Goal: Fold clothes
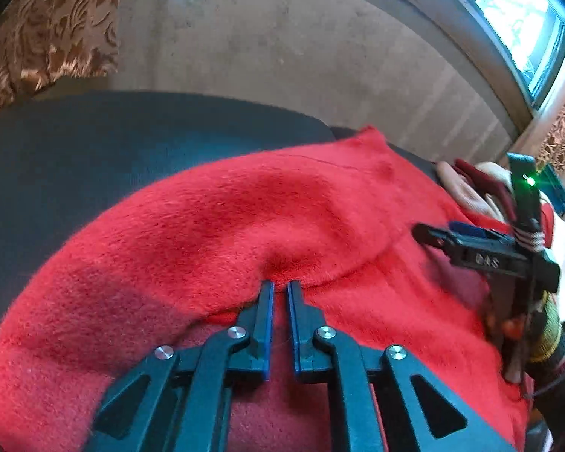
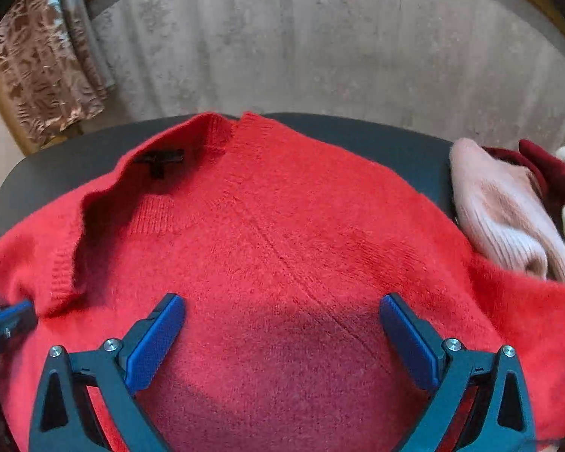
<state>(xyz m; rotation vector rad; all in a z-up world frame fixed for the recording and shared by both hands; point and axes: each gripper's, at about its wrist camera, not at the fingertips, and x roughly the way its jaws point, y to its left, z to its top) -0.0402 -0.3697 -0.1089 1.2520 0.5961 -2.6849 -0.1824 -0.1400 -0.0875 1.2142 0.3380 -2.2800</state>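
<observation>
The left hand-held gripper (image 1: 280, 290) pinches a fold of the red sweater (image 2: 282, 226) on the worktop (image 1: 94, 143); the right hand-held gripper (image 2: 282, 309) hovers spread. Folding looks midway; next needs a second grip.

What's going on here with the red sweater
A person is folding a red sweater spread on a dark table with two handheld grippers. The left gripper is nearly closed at a folded edge of the knit; whether it pinches fabric is unclear. The right gripper hangs open over the sweater's middle. Other clothes are piled at the right.
</observation>
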